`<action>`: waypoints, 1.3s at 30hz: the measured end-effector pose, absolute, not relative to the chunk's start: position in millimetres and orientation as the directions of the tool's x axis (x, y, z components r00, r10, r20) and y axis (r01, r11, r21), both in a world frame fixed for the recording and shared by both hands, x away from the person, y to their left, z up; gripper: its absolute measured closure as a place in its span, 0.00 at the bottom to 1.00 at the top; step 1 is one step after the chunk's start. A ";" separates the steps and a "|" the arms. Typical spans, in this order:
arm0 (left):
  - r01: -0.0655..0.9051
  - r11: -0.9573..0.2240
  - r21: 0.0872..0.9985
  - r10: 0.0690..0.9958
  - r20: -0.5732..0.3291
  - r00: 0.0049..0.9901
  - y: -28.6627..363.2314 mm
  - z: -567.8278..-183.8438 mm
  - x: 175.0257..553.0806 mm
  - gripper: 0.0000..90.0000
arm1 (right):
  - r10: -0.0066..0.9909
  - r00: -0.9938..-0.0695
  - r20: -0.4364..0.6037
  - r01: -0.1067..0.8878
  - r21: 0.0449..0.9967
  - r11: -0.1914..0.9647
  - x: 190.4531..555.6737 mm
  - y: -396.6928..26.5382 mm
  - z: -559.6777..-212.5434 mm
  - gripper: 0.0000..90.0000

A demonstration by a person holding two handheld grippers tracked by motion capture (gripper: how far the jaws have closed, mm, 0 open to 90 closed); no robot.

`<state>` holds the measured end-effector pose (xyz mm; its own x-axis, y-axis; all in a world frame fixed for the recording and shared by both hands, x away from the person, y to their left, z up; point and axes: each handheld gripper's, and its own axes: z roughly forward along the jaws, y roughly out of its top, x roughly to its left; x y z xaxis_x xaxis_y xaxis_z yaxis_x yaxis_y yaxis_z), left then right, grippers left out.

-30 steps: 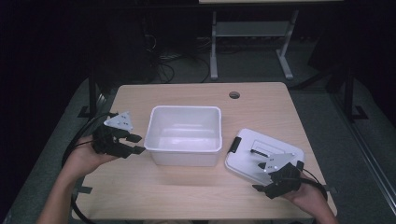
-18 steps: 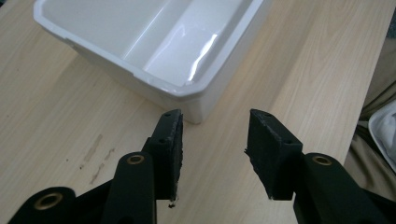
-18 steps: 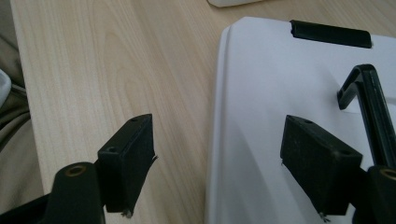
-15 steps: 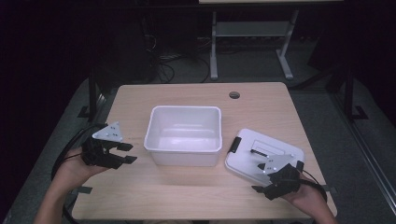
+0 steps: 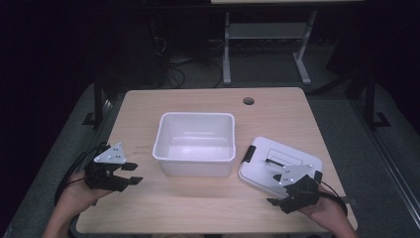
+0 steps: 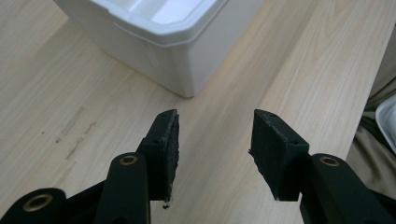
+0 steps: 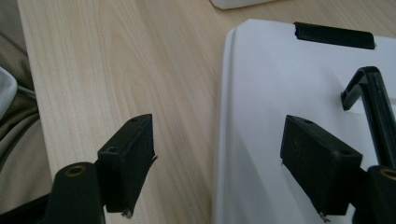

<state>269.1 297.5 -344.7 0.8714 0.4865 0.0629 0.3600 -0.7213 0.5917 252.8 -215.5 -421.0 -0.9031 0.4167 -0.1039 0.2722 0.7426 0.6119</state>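
1. A white plastic bin [image 5: 195, 143] sits open at mid-table; its lid [image 5: 277, 166] lies flat just to its right, black handle [image 5: 277, 161] up.
2. The right gripper [image 5: 289, 194] hovers at the lid's near edge, jaws wide, one over the lid, one over bare table [image 5: 198, 213].
3. The left gripper [image 5: 119, 173] holds nothing, its jaws just opening, partly apart.
4. The lid looks light, stiff and slick; the rim or handle seems the surest hold.

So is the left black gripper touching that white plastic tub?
Apart. In the left gripper view, bare wooden table lies between the left gripper, jaws empty, and the white plastic tub.
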 end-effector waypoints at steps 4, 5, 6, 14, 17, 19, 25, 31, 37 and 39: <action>0.361 -0.721 0.592 0.485 0.059 0.873 297.0 -352.2 265.7 0.56 | 0.414 -0.904 -0.109 0.265 0.617 0.741 251.8 -215.8 -415.3 0.28; 0.360 -0.720 0.593 0.486 0.060 0.872 296.8 -354.1 264.8 0.55 | 0.412 -0.904 -0.114 0.260 0.617 0.743 251.8 -216.1 -413.6 0.28; 0.363 -0.715 0.598 0.490 0.057 0.870 296.7 -355.9 263.9 0.55 | 0.416 -0.902 -0.113 0.265 0.617 0.741 251.5 -216.1 -411.8 0.28; 0.369 -0.700 0.612 0.490 0.035 0.871 294.0 -371.7 259.3 0.53 | 0.421 -0.900 -0.115 0.265 0.622 0.737 254.0 -219.8 -406.0 0.28; 0.373 -0.691 0.619 0.493 0.026 0.870 293.6 -375.3 258.4 0.50 | 0.424 -0.898 -0.117 0.268 0.620 0.737 255.1 -221.0 -405.0 0.28; 0.372 -0.685 0.626 0.493 0.023 0.870 292.9 -377.6 257.2 0.49 | 0.427 -0.896 -0.124 0.267 0.618 0.740 255.7 -221.3 -403.4 0.29; 0.382 -0.668 0.638 0.503 0.010 0.864 294.8 -386.0 255.4 0.47 | 0.432 -0.891 -0.138 0.266 0.613 0.744 258.7 -223.5 -397.7 0.29; 0.387 -0.671 0.633 0.508 0.011 0.861 295.5 -393.7 253.6 0.45 | 0.430 -0.891 -0.146 0.263 0.606 0.751 263.9 -226.1 -392.7 0.29; 0.386 -0.679 0.624 0.508 0.021 0.861 293.1 -400.7 252.1 0.44 | 0.443 -0.884 -0.150 0.277 0.596 0.754 271.3 -228.9 -391.3 0.29; 0.386 -0.683 0.620 0.508 0.023 0.861 291.4 -403.3 251.3 0.43 | 0.446 -0.883 -0.148 0.282 0.593 0.754 274.4 -229.5 -391.3 0.29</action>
<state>251.3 291.4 -403.3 0.8613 0.5075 0.0233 0.3857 -0.6831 0.6202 274.4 -229.5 -391.3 -0.8827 0.4460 -0.1483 0.2816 0.7545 0.5928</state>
